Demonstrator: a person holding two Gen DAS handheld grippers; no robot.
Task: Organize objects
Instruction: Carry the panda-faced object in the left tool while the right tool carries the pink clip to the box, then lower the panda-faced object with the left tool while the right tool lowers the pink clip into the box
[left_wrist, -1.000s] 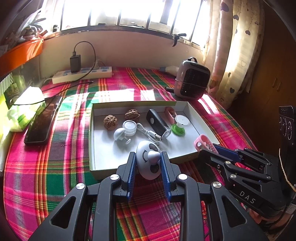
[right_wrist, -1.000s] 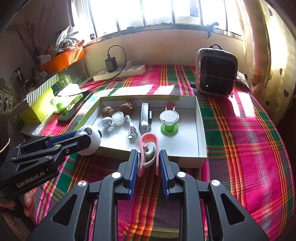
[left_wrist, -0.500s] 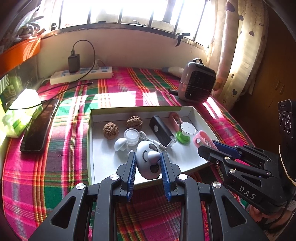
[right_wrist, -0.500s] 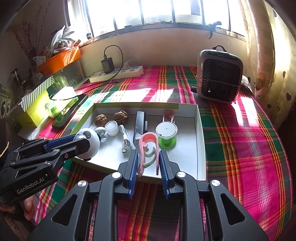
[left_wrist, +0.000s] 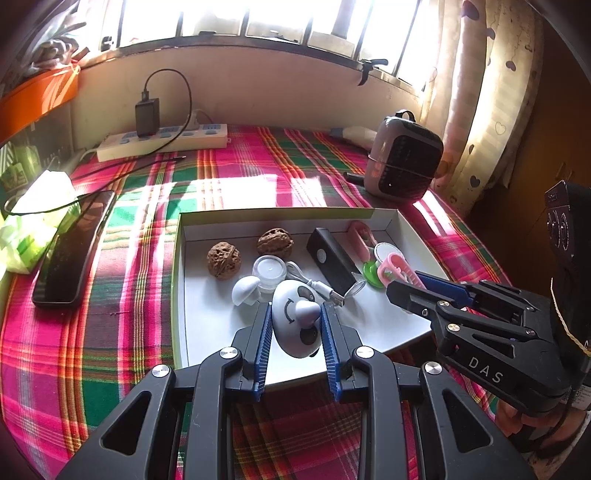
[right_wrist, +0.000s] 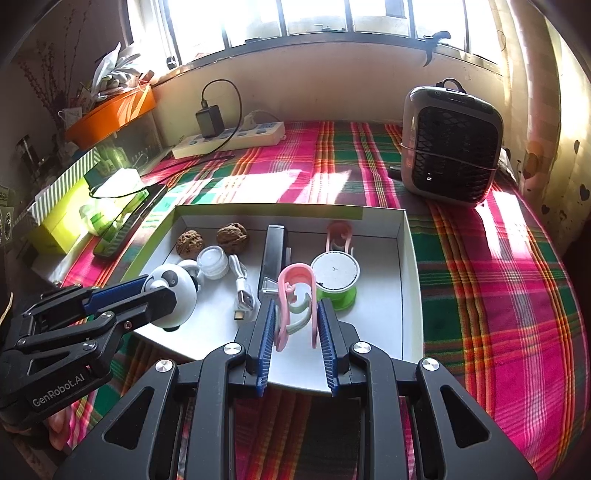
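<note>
Left tool (left_wrist: 295, 317): I see my two blue pads squeezed on a round white panda toy (left_wrist: 297, 323). The toy sits between the pads, over the near part of the white box (left_wrist: 177, 280).
Right tool (right_wrist: 295, 325): my pads are pressed on a pink clip (right_wrist: 295, 295), which stands up between them. It is over the near middle of the box, just beside the green and white spool (right_wrist: 335, 282).
Left tool from the other camera: I see it on the left (right_wrist: 155, 295), with the panda's black ear showing.
Right tool from the other camera: I see it on the right (left_wrist: 406, 284), with the pink clip at its tip.
In the box: two brown walnuts (left_wrist: 224, 259) at the back left, a small clear jar (left_wrist: 269, 270), a white mushroom shape (left_wrist: 245, 290), a white cable (right_wrist: 242, 286), a long black block (left_wrist: 332, 260) and another pink clip (right_wrist: 339, 236) at the back wall.
Under the box: a bench with a pink, green and red checked cloth (left_wrist: 110, 332).
Further out: a black phone (left_wrist: 72, 251) to the left, a white power strip (left_wrist: 162, 140) with a black charger by the wall, and a small grey heater (right_wrist: 450, 147) at the back right.
</note>
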